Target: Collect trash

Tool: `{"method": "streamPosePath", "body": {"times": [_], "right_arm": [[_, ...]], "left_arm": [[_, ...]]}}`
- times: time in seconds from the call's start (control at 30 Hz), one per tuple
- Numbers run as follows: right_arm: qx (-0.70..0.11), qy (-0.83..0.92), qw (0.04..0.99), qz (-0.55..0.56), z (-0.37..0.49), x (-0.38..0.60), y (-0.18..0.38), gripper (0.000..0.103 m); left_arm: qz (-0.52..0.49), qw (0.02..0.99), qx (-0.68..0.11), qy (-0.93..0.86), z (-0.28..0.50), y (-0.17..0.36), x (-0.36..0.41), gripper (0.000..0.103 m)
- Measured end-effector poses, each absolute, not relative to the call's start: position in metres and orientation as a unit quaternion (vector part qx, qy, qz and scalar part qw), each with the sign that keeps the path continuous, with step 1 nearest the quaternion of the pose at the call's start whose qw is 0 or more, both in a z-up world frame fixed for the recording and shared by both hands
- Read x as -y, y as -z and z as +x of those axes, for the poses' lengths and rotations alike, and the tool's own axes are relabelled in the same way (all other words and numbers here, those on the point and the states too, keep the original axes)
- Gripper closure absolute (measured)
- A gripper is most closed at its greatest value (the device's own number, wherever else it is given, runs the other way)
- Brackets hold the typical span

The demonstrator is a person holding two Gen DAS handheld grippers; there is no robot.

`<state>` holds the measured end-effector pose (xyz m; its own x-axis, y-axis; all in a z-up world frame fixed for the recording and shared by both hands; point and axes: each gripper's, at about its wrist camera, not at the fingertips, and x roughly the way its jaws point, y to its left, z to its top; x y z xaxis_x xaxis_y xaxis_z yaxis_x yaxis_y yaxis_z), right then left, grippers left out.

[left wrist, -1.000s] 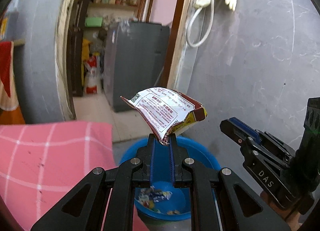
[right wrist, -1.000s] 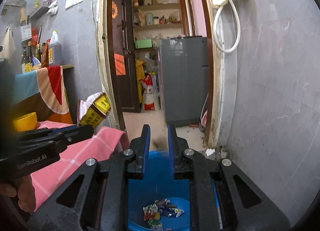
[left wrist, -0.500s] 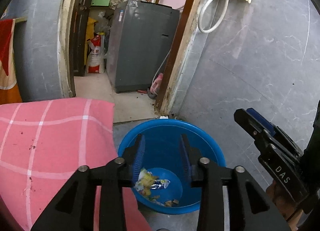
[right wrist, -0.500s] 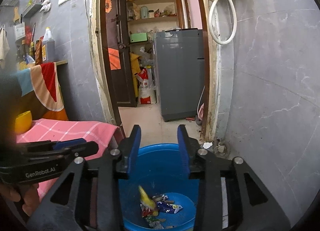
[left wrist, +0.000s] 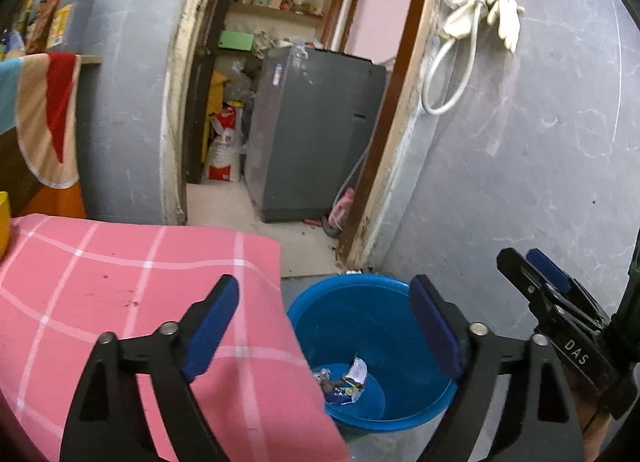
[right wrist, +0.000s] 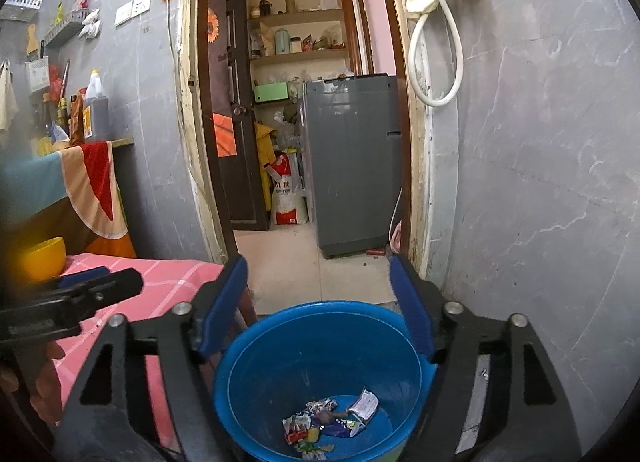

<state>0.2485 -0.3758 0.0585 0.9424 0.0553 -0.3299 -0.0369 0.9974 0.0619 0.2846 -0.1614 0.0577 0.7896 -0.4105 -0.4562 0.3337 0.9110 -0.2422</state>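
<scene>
The printed snack wrapper that my left gripper [left wrist: 324, 326] held a second ago now lies among the crumpled wrappers [right wrist: 332, 422] at the bottom of the round blue plastic bucket [right wrist: 280, 346]. Both grippers' jaws are opening, nothing between them; my right gripper [right wrist: 320, 302] hovers over the bucket, right of the pink checked tablecloth [left wrist: 120, 262].

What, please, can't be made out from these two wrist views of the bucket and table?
- Blue bucket: its near rim and base are cut off by the bottom edge in the right wrist view.
- Wrappers in the bucket: the print is too small to read in either view.
- Pink checked tablecloth: the left tool, its jaws opening with nothing between them, hides the near part.
- Yellow bowl: blurred, partly behind the left tool's body in the right wrist view.
</scene>
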Motion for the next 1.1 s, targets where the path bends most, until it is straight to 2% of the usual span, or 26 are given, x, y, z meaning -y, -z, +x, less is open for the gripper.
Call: {"method": "streamPosePath", "body": {"times": [0.1, 0.27, 1.1], "right_arm": [[-0.162, -0.024, 0.986, 0.033, 0.242, 0.374, -0.062, 0.011], [-0.161, -0.023, 0.986, 0.033, 0.23, 0.37, -0.065, 0.0], [-0.113, -0.024, 0.993, 0.024, 0.09, 0.332, -0.07, 0.0]], "left_arm": [[-0.075, 0.946, -0.249, 0.192, 0.273, -0.059, 0.156, 0.007], [-0.073, 0.952, -0.23, 0.189, 0.256, -0.062, 0.147, 0.005], [-0.065, 0.97, -0.174, 0.16, 0.124, -0.062, 0.104, 0.002]]}}
